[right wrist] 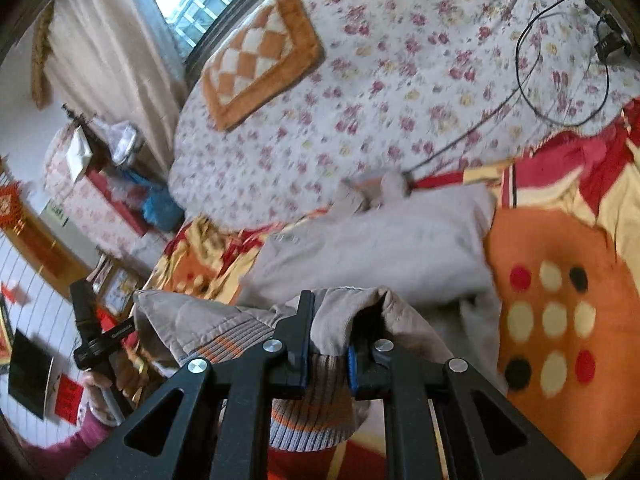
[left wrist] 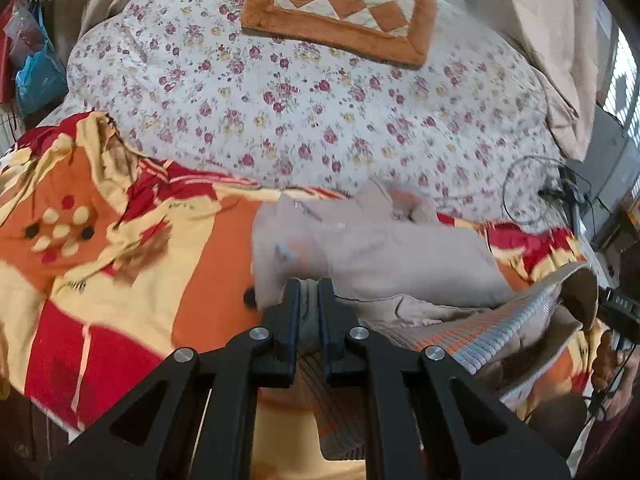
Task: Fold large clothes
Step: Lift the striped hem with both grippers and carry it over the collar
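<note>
A beige jacket [left wrist: 376, 252] with a striped knit hem [left wrist: 472, 332] lies on the orange, red and yellow bedspread [left wrist: 120, 280]. My left gripper [left wrist: 309, 292] is shut on the jacket's lower edge, with cloth pinched between its fingers. In the right wrist view the jacket [right wrist: 380, 240] lies ahead, and my right gripper [right wrist: 332, 320] is shut on the jacket's hem, whose striped knit band [right wrist: 312, 420] hangs down between the fingers. Cloth drapes over the right finger. The hem is lifted off the bed between the two grippers.
A floral quilt [left wrist: 320, 112] covers the bed's far half, with an orange and cream checkered cushion [left wrist: 344, 8] on it. A black cable loop [right wrist: 560, 72] lies on the quilt. Curtains [right wrist: 112, 48] and a window are behind. The other hand-held gripper [right wrist: 92, 332] shows at left.
</note>
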Available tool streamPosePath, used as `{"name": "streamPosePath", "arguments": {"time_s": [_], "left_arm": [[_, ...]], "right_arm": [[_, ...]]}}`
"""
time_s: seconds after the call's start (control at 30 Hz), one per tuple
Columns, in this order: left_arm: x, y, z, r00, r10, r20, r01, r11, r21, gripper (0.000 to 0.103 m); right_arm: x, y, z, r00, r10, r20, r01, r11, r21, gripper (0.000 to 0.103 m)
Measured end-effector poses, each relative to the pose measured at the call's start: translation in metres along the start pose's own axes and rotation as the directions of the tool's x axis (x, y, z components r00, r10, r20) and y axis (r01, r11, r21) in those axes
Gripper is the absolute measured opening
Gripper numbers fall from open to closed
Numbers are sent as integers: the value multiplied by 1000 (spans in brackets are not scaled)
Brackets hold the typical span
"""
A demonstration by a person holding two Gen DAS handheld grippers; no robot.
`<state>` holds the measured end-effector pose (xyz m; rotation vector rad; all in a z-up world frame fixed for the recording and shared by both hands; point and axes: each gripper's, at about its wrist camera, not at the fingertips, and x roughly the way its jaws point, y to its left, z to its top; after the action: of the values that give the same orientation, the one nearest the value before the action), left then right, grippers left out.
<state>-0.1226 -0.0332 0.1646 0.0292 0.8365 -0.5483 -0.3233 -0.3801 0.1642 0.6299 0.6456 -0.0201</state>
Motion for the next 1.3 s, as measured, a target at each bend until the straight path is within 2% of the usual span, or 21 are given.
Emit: {"name": "streamPosePath", "arguments": {"time_s": [0.07, 0.1, 0.13, 0.17, 0.3, 0.4, 0.47, 0.5, 0.53, 0.57, 0.6, 0.63, 0.7, 0.77, 0.87, 0.93, 0.97, 1.03, 1.13, 1.2, 1.3], "left_arm": [[17, 1, 15, 1000, 20, 6, -20, 1000, -15, 6], [23, 2, 20, 999, 42, 16, -42, 999, -15, 1], [33, 4, 29, 996, 85, 35, -85, 996, -17, 1], [38, 6, 34, 994, 99, 43, -98, 995, -21, 1], [84, 26, 58, 998, 67, -14, -68, 992, -102, 0], [110, 27, 61, 997, 50, -55, -56, 994, -95, 0], [120, 29, 56, 997, -4, -81, -5, 993, -115, 1], [123, 30, 54, 995, -41, -87, 29, 991, -130, 9], [126, 30, 52, 992, -87, -91, 73, 987, -145, 34], [130, 29, 50, 986, -133, -99, 117, 981, -155, 53], [133, 28, 49, 985, -143, -98, 127, 980, -156, 83], [135, 29, 48, 983, -154, -100, 137, 978, -160, 86], [140, 27, 48, 980, -170, -104, 155, 979, -133, 86], [157, 21, 48, 968, -175, -179, 167, 984, -59, 86], [181, 20, 43, 953, -150, -262, 145, 989, -39, 86], [189, 18, 38, 945, -157, -287, 151, 988, -42, 85], [190, 15, 36, 944, -161, -288, 159, 987, -31, 77], [190, 11, 35, 944, -152, -292, 161, 987, 8, 7], [185, 7, 43, 951, -140, -274, 156, 987, 38, 6], [176, 9, 54, 963, -139, -231, 150, 988, 32, 5], [170, 15, 73, 982, -127, -142, 128, 992, 2, 5]], "right_arm": [[14, -7, 16, 1000, -12, -3, 12, 1000, 5, 12], [23, -11, 25, 1000, -25, -5, 26, 1000, 12, 12], [33, -17, 35, 999, -44, -8, 44, 999, 21, 12], [42, -22, 42, 998, -60, -12, 60, 998, 23, 12], [77, -50, 63, 994, -106, -26, 107, 992, 63, 12], [104, -69, 75, 990, -130, -50, 133, 988, 71, 12], [122, -79, 80, 986, -151, -68, 155, 986, 59, 12], [129, -83, 81, 984, -161, -78, 165, 985, 56, 12], [136, -88, 81, 982, -167, -90, 172, 983, 58, 12], [141, -92, 81, 982, -162, -98, 169, 984, 64, 12], [143, -94, 80, 983, -155, -101, 163, 984, 70, 12], [145, -97, 79, 984, -147, -103, 155, 985, 73, 12], [145, -100, 78, 986, -133, -99, 141, 987, 81, 12], [143, -102, 76, 987, -122, -101, 130, 988, 82, 13], [141, -104, 76, 989, -105, -104, 115, 989, 92, 14], [141, -105, 77, 990, -94, -100, 105, 989, 108, 15], [140, -105, 76, 991, -94, -100, 105, 988, 109, 15], [140, -106, 78, 990, -92, -104, 103, 989, 110, 15], [135, -105, 84, 994, -54, -99, 68, 988, 139, 14], [132, -101, 90, 996, -40, -84, 52, 988, 144, 14], [135, -98, 101, 996, -63, -61, 71, 990, 124, 14]]}}
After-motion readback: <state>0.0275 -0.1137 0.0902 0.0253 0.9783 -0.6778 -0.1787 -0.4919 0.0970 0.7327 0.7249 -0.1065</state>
